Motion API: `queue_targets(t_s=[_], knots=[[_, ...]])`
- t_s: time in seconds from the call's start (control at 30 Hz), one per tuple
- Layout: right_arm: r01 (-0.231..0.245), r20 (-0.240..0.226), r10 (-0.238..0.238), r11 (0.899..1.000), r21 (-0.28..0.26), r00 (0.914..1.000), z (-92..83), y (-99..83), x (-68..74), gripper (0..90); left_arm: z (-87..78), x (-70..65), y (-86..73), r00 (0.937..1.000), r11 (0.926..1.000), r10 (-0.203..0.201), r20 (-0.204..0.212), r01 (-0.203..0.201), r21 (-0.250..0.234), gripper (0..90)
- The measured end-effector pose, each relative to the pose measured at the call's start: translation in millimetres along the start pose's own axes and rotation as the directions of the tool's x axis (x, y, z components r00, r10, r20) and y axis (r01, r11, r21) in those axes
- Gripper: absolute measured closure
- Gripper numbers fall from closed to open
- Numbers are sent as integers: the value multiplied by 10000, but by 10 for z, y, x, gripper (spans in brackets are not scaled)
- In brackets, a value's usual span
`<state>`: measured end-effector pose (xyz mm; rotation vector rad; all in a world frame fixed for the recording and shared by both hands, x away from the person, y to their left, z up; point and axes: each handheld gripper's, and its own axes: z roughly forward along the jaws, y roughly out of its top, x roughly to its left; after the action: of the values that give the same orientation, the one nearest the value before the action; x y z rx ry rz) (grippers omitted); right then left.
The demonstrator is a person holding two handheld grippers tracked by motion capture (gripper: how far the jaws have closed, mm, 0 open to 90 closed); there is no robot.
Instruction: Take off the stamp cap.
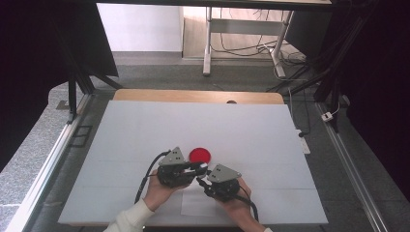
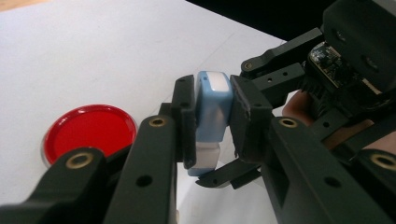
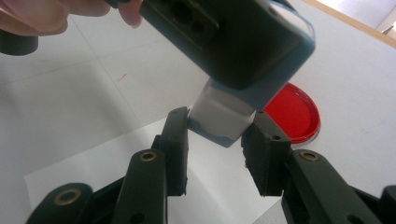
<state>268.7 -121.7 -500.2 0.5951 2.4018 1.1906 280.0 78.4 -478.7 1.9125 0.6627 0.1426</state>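
One bench (image 1: pixel 145 125) stands in the scene, covered in white. On it lies one red round lid (image 1: pixel 199 155), near the middle. One sheet of paper (image 1: pixel 193 205) lies at the near edge. Two hands come in from the near side, and each carries one gripper, so there are two: the left gripper (image 1: pixel 199 167) and the right gripper (image 1: pixel 202 181). Between them there is one small blue-and-white block (image 2: pixel 212 107). Each gripper has two black jaws, four in all.
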Motion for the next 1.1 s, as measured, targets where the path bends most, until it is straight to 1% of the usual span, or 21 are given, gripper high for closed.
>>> queue_targets(t_s=[0.17, 0.27, 0.33, 0.37, 0.4, 0.43, 0.53, 0.57, 0.7, 0.77, 0.83, 0.97, 1.07, 1.1], knots=[[44, 28, -44, 9999, 98, 10000, 2, 2, -1, 619, 17, 0, 0, 10000, 10000, 3, 79, -3, 68, 704], [16, -36, -15, 9999, 105, 10000, 8, 0, -1, 620, 31, -6, -2, 10000, 9999, 26, 63, -27, 135, 698], [-23, -73, 24, 9999, 142, 10000, 11, -1, -3, 619, 35, -10, -3, 10000, 9999, 66, 9, -66, 153, 708], [-23, -73, 24, 9999, 142, 10000, 11, -1, -3, 619, 34, -16, -4, 9999, 9998, 140, -92, -139, 141, 708], [-49, -62, 50, 9998, 170, 10000, 13, -4, -8, 619, 27, -20, -4, 9995, 9996, 236, -221, -232, 153, 739], [-49, -62, 50, 9998, 170, 10000, 13, -4, -8, 619, 20, -19, -5, 9990, 9995, 290, -341, -285, 143, 739], [-67, -83, 67, 9999, 76, 9999, 8, -6, -13, 618, 3, 14, -6, 9997, 9999, 129, -219, -127, 95, 756], [-60, -88, 61, 10000, 29, 9999, 7, -10, -15, 618, 0, 15, -6, 9997, 9999, 134, -212, -133, 85, 757], [-95, -105, 95, 9999, -62, 9999, 1, -18, -23, 617, -5, -7, -4, 9992, 9998, 205, -347, -205, -5, 757], [-166, -70, 165, 9996, -211, 9998, -2, -20, -22, 617, -11, -8, -4, 9991, 9998, 156, -386, -159, -79, 757], [-188, -55, 187, 9996, -210, 9998, -7, -18, -24, 618, -15, -11, -4, 9991, 9998, 78, -417, -85, -181, 758], [-256, 154, 260, 9994, -240, 9995, -19, -16, -25, 620, -20, -18, -7, 9988, 9994, 22, -493, -39, -353, 758], [-273, 239, 279, 9993, -263, 9993, -20, -15, -25, 622, -21, -22, -15, 9984, 9987, -110, -553, 82, -509, 758], [-406, 218, 413, 9987, -316, 9989, -19, -17, -31, 626, -21, -24, -18, 9982, 9983, -128, -580, 94, -580, 758]])
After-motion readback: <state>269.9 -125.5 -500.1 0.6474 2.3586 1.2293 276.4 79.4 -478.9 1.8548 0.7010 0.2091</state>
